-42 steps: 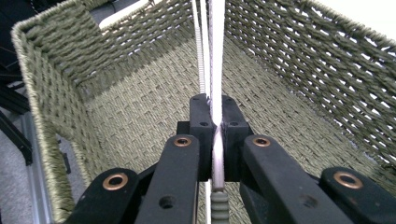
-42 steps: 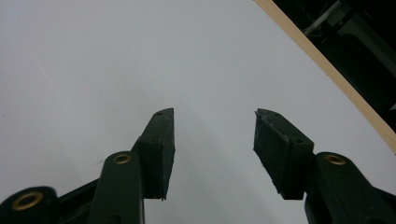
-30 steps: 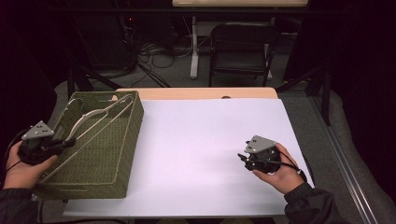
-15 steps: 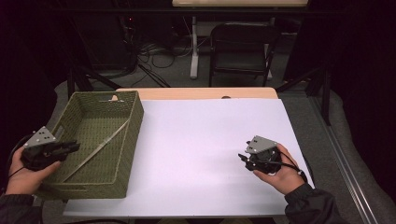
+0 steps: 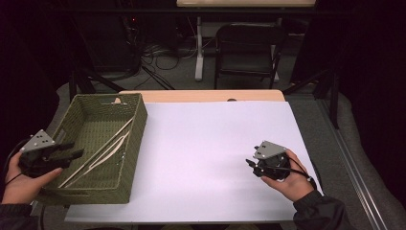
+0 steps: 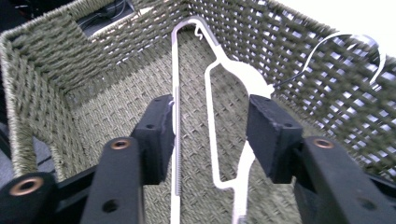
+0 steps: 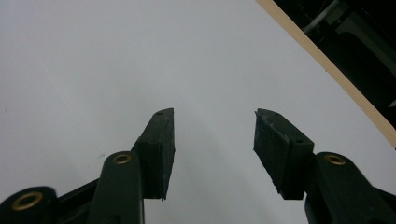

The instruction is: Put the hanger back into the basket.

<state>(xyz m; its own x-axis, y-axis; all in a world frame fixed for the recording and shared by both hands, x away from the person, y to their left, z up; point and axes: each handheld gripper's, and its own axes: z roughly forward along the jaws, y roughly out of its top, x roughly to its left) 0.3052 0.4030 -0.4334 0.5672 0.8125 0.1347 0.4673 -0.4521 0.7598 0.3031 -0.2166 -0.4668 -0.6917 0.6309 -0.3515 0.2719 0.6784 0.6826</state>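
Left tool [image 6: 210, 135] has drawn back, jaws apart, hangers [image 6: 224, 116] now lying in basket [image 5: 134, 143].

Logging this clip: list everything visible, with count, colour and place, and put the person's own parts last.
Basket: one, green woven, left side of the table.
Hangers: at least one, white, lying inside the basket; exact count unclear.
Table cover: one, white, over the tabletop.
Table: one, light wood edge at the far side.
Folding chair: one, black, behind the table.
Cables: several, on the floor behind.
Left gripper: black, jaws open, over the basket's near-left edge.
Right gripper: black, jaws open, near right of the cover.
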